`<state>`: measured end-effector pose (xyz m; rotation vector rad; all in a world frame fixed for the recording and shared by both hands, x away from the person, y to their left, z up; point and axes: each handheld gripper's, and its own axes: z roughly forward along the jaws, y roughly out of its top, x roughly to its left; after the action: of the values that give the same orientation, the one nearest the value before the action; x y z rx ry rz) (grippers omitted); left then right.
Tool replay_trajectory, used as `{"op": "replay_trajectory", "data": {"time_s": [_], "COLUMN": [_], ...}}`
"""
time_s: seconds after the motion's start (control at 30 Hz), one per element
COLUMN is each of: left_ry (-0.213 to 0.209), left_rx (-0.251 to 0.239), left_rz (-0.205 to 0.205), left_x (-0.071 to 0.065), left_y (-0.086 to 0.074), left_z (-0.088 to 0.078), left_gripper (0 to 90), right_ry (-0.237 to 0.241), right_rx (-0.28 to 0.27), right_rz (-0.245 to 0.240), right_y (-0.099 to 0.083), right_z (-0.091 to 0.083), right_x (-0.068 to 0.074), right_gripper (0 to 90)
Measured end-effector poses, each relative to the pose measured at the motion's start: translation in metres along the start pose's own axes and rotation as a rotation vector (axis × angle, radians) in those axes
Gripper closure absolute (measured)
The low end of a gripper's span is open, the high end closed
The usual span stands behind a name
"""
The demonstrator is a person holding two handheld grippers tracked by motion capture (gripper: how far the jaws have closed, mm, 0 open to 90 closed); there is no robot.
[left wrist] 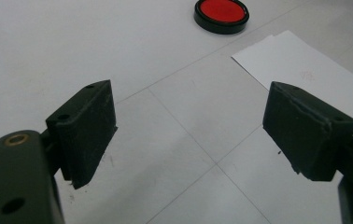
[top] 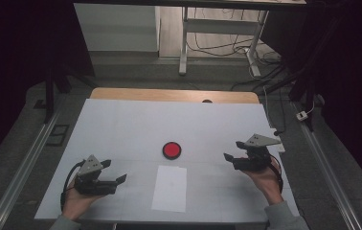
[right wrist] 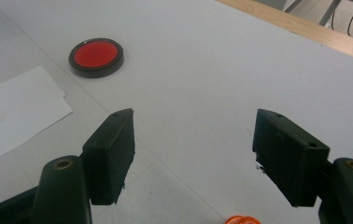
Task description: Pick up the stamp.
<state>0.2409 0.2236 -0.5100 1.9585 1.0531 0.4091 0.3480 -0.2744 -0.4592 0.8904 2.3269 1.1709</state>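
Observation:
A round red disc with a black rim (top: 172, 150) lies near the middle of the white table cover (top: 121, 129). A white sheet of paper (top: 170, 188) lies just in front of it. My left gripper (top: 114, 172) rests at the front left, open, jaws pointing toward the paper with nothing between them. My right gripper (top: 234, 150) sits at the right, open and empty, jaws pointing left toward the disc. In the left gripper view the disc (left wrist: 221, 14) and the paper (left wrist: 305, 74) lie ahead. The right gripper view has the disc (right wrist: 96, 57) and paper (right wrist: 11, 116) to its left.
The table's wooden far edge (top: 174, 95) shows past the white cover. A small orange object (right wrist: 241, 220) peeks in at the bottom of the right gripper view. Beyond the table stand a desk frame (top: 184, 43) and loose cables (top: 270, 81) on the floor.

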Motion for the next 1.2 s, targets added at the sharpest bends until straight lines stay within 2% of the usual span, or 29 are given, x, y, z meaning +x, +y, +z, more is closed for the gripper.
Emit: {"op": "replay_trajectory", "data": {"time_s": [0.17,0.27,0.5,0.8,1.07,1.2], "left_ry": [-0.001,-0.001,-0.003,-0.003,-0.005,-0.005], "left_rx": [0.003,0.004,0.003,0.009,0.015,0.016], "left_rz": [0.003,0.004,-0.001,0.0,0.001,0.0], "left_x": [-0.001,0.0,-0.001,0.0,0.0,0.0], "left_y": [0.0,0.0,0.001,0.0,-0.001,-0.001], "left_z": [0.001,0.001,0.002,0.003,0.003,0.003], "left_gripper": [17.6,17.6,17.6,17.6,17.5,17.5], "right_ry": [-0.007,-0.026,-0.058,-0.067,-0.064,-0.073], "right_rx": [0.009,0.026,0.083,0.129,0.135,0.146], "right_rz": [0.014,0.016,0.057,0.078,0.105,0.095], "right_y": [-0.002,-0.003,-0.013,-0.025,-0.038,-0.041], "right_z": [0.001,0.002,0.002,0.004,0.003,0.005], "right_x": [-0.004,-0.005,-0.017,-0.024,-0.026,-0.027], "right_gripper": [29.6,30.0,31.7,33.4,41.8,47.9]}}
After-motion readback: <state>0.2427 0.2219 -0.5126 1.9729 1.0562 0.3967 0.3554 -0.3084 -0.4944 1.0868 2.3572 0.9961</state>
